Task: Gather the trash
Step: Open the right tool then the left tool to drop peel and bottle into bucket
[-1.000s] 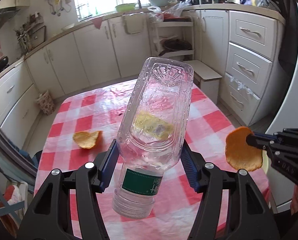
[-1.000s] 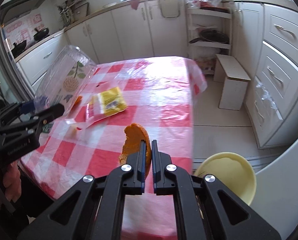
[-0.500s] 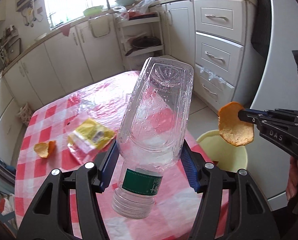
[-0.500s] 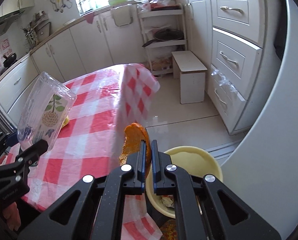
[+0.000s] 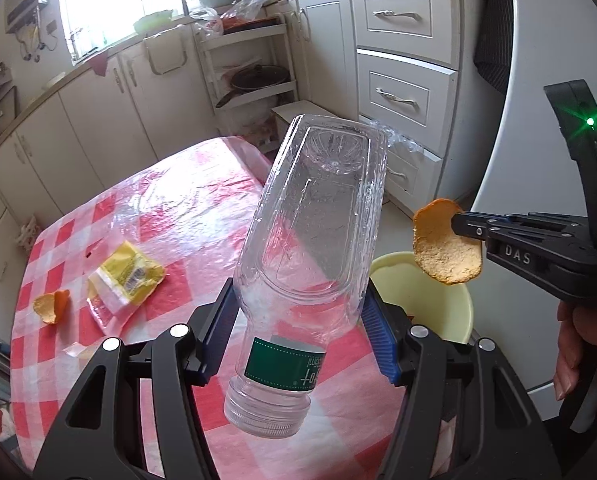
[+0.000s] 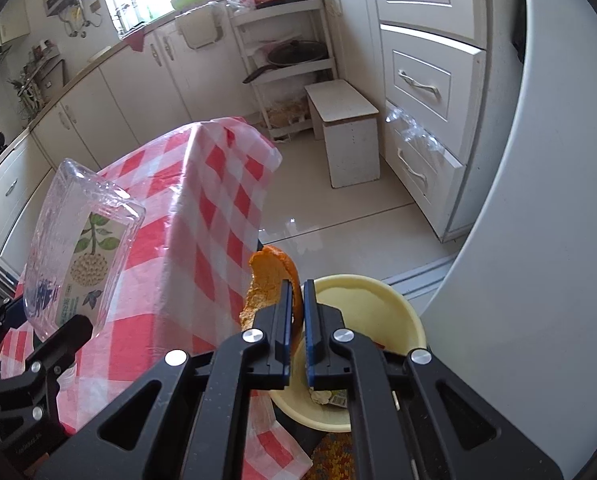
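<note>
1. The orange peel point(image 6: 273, 280) is pinched between the narrow-set pads of the right gripper point(image 6: 297, 312), in the air above the rim of the yellow bin point(image 6: 402, 304) beside the table
2. The clear plastic bottle point(image 5: 314, 232), cap end toward the camera, is clamped between the blue pads of the left gripper point(image 5: 298, 332), above the table's corner
3. On the red checked tablecloth point(image 5: 186, 216) lie a yellow wrapper point(image 5: 132, 272) and, just left of it, a second peel point(image 5: 51, 306)
4. A hand point(image 5: 578, 344) grips the right tool's handle
</note>
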